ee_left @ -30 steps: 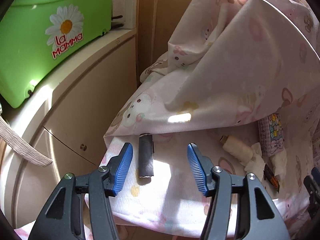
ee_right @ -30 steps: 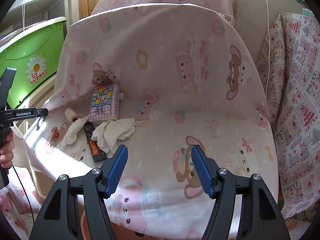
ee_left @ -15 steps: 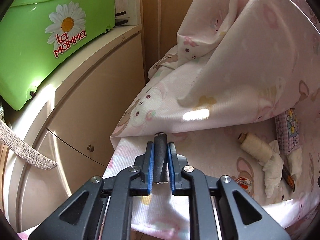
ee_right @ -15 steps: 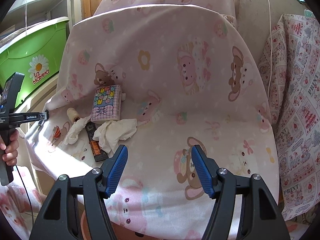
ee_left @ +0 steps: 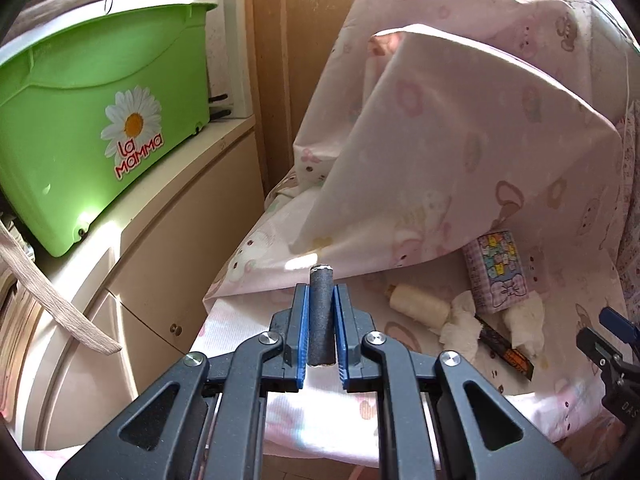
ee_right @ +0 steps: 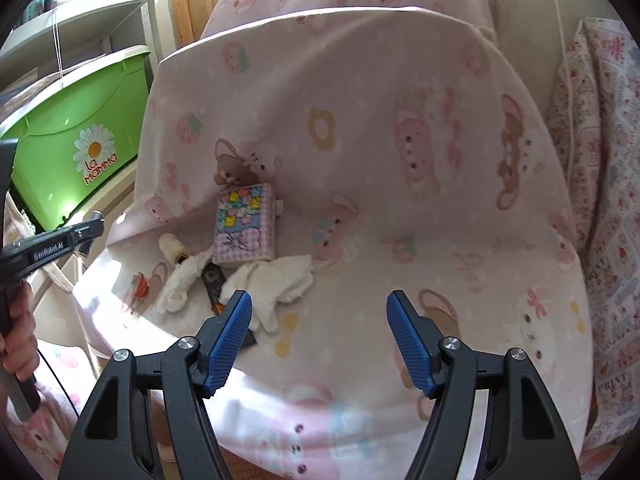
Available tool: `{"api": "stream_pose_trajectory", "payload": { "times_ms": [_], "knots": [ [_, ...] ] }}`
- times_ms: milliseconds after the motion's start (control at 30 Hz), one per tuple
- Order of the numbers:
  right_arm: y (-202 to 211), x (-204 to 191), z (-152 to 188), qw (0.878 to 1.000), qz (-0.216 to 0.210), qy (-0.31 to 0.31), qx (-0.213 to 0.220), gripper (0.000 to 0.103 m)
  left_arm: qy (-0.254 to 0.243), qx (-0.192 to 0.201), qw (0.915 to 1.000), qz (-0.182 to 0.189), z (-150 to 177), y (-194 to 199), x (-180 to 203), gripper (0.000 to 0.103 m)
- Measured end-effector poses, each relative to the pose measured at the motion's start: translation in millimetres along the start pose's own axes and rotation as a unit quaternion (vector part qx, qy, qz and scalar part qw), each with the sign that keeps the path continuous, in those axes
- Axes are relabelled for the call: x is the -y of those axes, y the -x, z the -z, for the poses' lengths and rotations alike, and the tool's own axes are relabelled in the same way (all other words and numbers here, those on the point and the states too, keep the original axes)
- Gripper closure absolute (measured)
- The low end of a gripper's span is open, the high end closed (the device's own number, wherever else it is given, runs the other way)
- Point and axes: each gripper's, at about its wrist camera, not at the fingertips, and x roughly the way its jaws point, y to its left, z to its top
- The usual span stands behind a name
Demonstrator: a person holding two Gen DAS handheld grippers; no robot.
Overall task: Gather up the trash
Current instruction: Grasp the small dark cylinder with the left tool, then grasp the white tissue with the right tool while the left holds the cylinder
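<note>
My left gripper point(ee_left: 321, 290) is shut on a dark grey spool point(ee_left: 320, 320), held clear above the pink bear-print sheet point(ee_left: 460, 140). On the sheet lie a cream thread spool point(ee_left: 418, 306), crumpled white tissues point(ee_right: 276, 280), a dark wrapper point(ee_right: 212, 280) and a patterned tissue pack point(ee_right: 245, 226). My right gripper point(ee_right: 318, 298) hovers over the sheet just right of the tissues; its jaws are opening and nothing is between them. In the right wrist view the left gripper point(ee_right: 94, 224) reaches in from the left edge, a person's hand point(ee_right: 18, 332) around its handle.
A green plastic box point(ee_left: 92, 128) with a daisy label sits on a beige cabinet point(ee_left: 168, 264) left of the sheet. A small orange-red scrap point(ee_right: 140, 286) lies near the sheet's left edge. A floral printed cloth point(ee_right: 600, 220) hangs on the right.
The left gripper closed on the dark spool that lay on the sheet and lifted it. The right gripper stayed nearly in place and its jaws spread slightly wider.
</note>
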Motion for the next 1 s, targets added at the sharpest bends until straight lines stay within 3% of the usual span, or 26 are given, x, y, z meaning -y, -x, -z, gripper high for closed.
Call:
{"api": "stream_pose_trajectory", "payload": {
  "times_ms": [100,167,367,500,667,767,867,933,1000],
  "knots": [
    [-16,-5,-7,1.0,-0.018,-0.015,-0.021,0.031,-0.015,0.054,0.9969,-0.055,2,13,15,0.091],
    [-28,-12,-10,0.999,-0.031,-0.012,-0.04,0.031,-0.019,0.075,0.9953,-0.058,1,19,20,0.091],
    [-53,-30,-11,0.998,-0.009,0.026,-0.052,0.031,0.009,0.048,0.998,-0.04,-8,8,15,0.091],
    [-67,-30,-11,0.998,-0.005,0.016,-0.063,0.031,0.033,0.022,0.9991,-0.014,-10,-2,7,0.091],
    [-78,-34,-9,0.997,0.004,0.022,-0.069,0.031,0.025,0.047,0.9983,-0.026,-18,3,7,0.091],
    [-81,-37,-9,0.997,0.007,0.03,-0.069,0.034,0.039,0.034,0.9985,-0.021,-16,-2,4,0.091],
    [-82,-38,-9,0.997,0.01,0.031,-0.065,0.04,0.04,0.026,0.9984,-0.029,-14,-9,4,0.091],
    [-81,-39,-7,0.998,0.003,0.033,-0.062,0.05,0.035,0.029,0.9984,-0.034,-14,-10,5,0.091],
    [-79,-44,-5,0.997,-0.011,0.037,-0.063,0.073,0.024,0.034,0.9983,-0.041,-13,-8,8,0.091]
  ]
}}
